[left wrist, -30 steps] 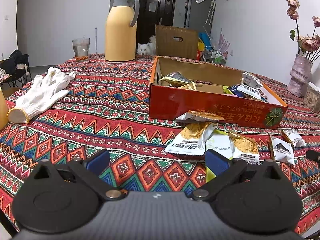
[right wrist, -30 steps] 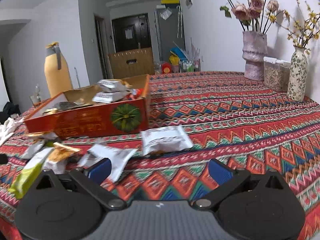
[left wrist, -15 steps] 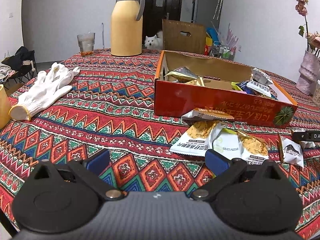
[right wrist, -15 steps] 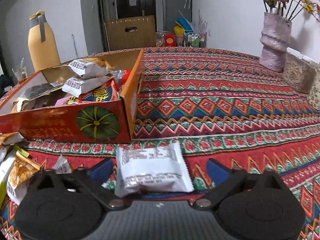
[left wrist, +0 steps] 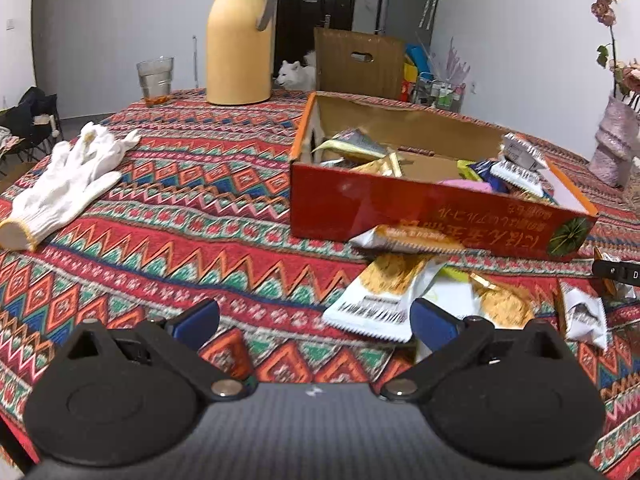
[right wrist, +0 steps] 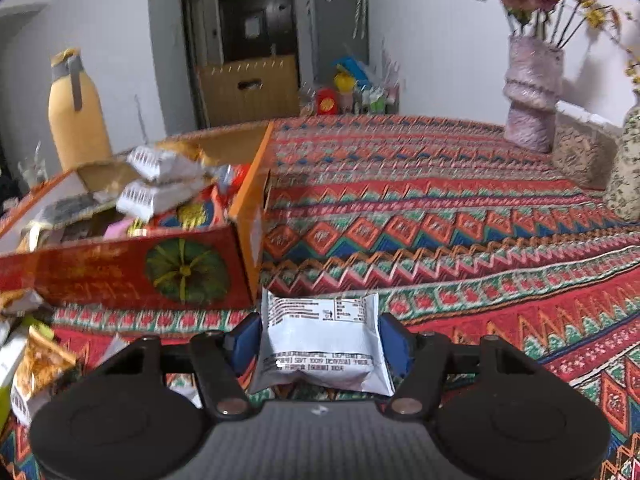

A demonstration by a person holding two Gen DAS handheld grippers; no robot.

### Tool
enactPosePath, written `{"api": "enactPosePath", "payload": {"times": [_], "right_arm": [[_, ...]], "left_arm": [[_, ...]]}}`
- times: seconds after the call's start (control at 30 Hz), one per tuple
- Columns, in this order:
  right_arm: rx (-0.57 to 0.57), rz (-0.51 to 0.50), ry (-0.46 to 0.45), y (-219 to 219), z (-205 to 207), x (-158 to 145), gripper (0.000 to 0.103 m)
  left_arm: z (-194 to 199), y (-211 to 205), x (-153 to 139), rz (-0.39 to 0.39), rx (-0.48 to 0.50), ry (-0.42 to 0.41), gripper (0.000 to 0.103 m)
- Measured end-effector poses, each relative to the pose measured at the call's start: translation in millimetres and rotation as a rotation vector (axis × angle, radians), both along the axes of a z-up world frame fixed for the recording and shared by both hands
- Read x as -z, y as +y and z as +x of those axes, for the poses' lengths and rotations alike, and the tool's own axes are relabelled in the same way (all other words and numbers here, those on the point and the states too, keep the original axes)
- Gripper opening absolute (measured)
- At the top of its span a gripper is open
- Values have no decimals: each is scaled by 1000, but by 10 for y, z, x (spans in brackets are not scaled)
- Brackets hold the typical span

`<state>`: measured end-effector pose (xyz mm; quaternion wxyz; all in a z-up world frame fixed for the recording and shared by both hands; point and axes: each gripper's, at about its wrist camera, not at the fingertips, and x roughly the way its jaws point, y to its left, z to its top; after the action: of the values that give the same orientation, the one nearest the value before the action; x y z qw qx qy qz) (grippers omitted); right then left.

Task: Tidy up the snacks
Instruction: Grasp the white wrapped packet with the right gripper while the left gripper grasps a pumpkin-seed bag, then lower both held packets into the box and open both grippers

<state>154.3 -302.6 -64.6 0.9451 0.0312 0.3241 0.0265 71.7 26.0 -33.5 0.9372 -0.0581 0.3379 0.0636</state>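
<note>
Risk sits with the right claw [right wrist: 320, 340]: its blue pads press only the side edges of the white snack packet [right wrist: 322, 346] at lower centre, so the slippery pillow wrapper could squirm free or snag the red box [right wrist: 120, 272] wall at middle left. Left claw [left wrist: 314, 322] gapes wide and empty low in its frame, loose packets [left wrist: 384, 292] just right of it on the bench [left wrist: 180, 220].

It is a home — a table with a colourful patterned cloth [left wrist: 200, 216], a tall yellow thermos jug [left wrist: 239, 36], a pink vase of dried roses [right wrist: 532, 96] and a white dog [left wrist: 295, 75] by the dark door.
</note>
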Motion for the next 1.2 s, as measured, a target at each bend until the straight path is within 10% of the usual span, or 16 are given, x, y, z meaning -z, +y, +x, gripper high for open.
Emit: {"api": "enactPosePath", "payload": {"times": [0.6, 0.9, 1.03, 1.2], "right_arm": [[105, 101, -91, -164, -57, 47, 64], [105, 95, -106, -146, -82, 47, 65], [110, 90, -108, -139, -83, 49, 65], [113, 79, -120, -127, -100, 48, 65]], "left_arm": [[601, -76, 173, -35, 1, 66, 101], [626, 51, 215, 29, -29, 96, 78], [569, 2, 200, 70, -16, 84, 47], [445, 33, 197, 85, -18, 67, 45]]}}
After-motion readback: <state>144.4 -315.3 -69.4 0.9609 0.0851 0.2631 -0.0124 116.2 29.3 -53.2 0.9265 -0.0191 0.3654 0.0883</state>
